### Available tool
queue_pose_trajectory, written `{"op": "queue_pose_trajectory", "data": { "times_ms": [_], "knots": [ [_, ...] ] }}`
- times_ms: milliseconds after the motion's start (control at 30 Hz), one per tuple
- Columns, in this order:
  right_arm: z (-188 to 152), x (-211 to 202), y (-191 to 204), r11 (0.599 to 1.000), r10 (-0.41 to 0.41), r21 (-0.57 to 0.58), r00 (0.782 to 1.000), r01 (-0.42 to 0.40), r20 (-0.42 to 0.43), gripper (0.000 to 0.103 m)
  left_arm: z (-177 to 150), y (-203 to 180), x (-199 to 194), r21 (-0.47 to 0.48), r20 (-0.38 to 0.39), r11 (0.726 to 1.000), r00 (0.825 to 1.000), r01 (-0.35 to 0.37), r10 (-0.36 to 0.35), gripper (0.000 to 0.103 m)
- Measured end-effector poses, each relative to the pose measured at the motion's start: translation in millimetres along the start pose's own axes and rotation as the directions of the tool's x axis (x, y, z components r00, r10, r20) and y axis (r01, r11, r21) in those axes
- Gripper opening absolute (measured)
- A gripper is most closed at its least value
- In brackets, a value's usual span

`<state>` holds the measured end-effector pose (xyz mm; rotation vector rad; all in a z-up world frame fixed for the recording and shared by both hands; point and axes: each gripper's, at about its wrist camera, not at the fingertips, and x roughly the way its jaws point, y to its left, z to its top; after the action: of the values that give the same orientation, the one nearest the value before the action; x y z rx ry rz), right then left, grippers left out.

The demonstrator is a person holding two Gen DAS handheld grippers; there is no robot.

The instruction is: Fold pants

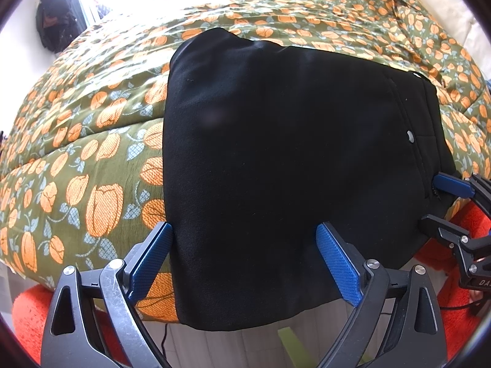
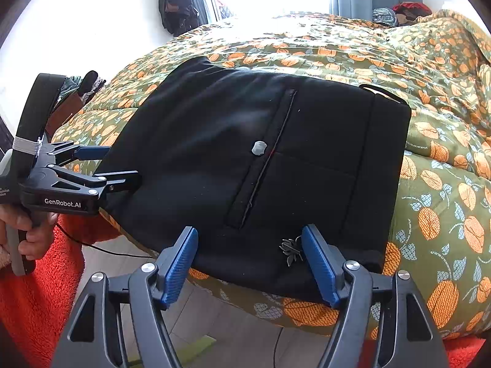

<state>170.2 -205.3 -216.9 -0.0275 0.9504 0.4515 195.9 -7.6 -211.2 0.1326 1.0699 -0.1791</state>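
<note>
Left wrist view: black pants (image 1: 276,159), folded into a compact block, lying on a floral quilt (image 1: 92,141) at the bed's near edge, lower hem hanging over the side. Silver button (image 2: 259,147) beside a pocket seam, metal zipper charm (image 2: 291,249) near the front edge. Left gripper (image 1: 245,260) spread wide, blue pads either side of the near hem, gripping nothing. Right gripper (image 2: 250,260) likewise spread, astride the front edge by the charm. Orange fleece sleeves (image 2: 33,300) below, dark clothing (image 2: 176,3) hanging by the bright window.
</note>
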Motion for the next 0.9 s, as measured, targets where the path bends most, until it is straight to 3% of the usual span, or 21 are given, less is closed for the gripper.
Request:
{"op": "queue_pose_trajectory", "data": {
  "times_ms": [900],
  "knots": [
    [-0.4,0.0,1.3,1.000,-0.002,0.002,1.000,0.002,0.001,0.072,-0.4,-0.7,0.0,-0.005,-0.003,1.000,1.000,-0.002,0.002,0.095]
  ]
}}
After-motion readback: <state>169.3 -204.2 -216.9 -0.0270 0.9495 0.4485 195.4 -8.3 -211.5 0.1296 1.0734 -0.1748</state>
